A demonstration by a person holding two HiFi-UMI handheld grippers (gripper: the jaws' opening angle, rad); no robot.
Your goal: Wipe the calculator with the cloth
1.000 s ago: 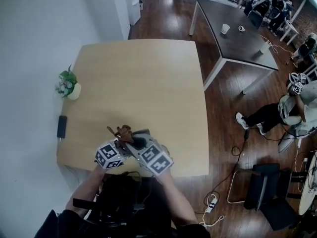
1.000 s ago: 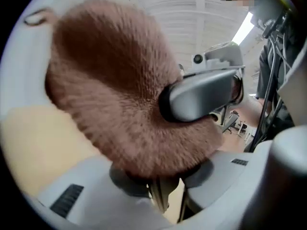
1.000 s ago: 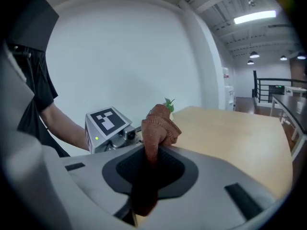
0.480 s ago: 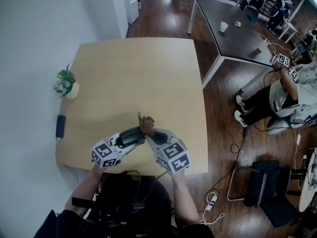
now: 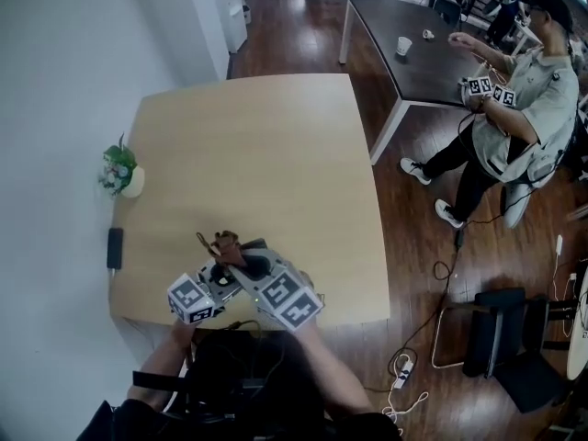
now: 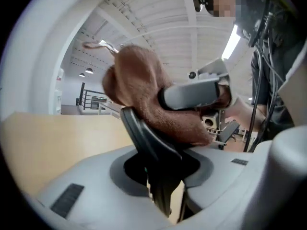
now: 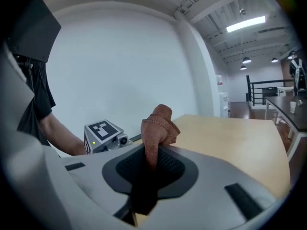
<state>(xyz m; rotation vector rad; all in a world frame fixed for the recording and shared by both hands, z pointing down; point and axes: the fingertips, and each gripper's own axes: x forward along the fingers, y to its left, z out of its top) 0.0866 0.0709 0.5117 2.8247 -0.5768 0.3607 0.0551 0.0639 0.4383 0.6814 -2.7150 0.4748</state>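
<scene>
In the left gripper view a dark, flat calculator (image 6: pixel 144 138) stands edge-on between the jaws of my left gripper (image 6: pixel 163 181), which is shut on it. A brown cloth (image 6: pixel 139 80) lies against the calculator's upper part, with a grey finger (image 6: pixel 196 94) of my right gripper pressing on it. In the right gripper view the cloth (image 7: pixel 158 123) sticks up from my right gripper (image 7: pixel 144 176), which is shut on it. From the head view both grippers meet over the table's near edge: left gripper (image 5: pixel 223 272), right gripper (image 5: pixel 250 263), cloth (image 5: pixel 223 243) just beyond them.
The light wooden table (image 5: pixel 257 145) holds a small potted plant (image 5: pixel 119 168) and a black slim device (image 5: pixel 115 247) by its left edge. A person (image 5: pixel 514 108) with grippers stands at the right beside a dark table (image 5: pixel 423 62). Cables lie on the floor (image 5: pixel 404 375).
Half a second ago the grippers stood apart with the cloth further right; now they are back together and the cloth is left again. The person at the right has stood up.
</scene>
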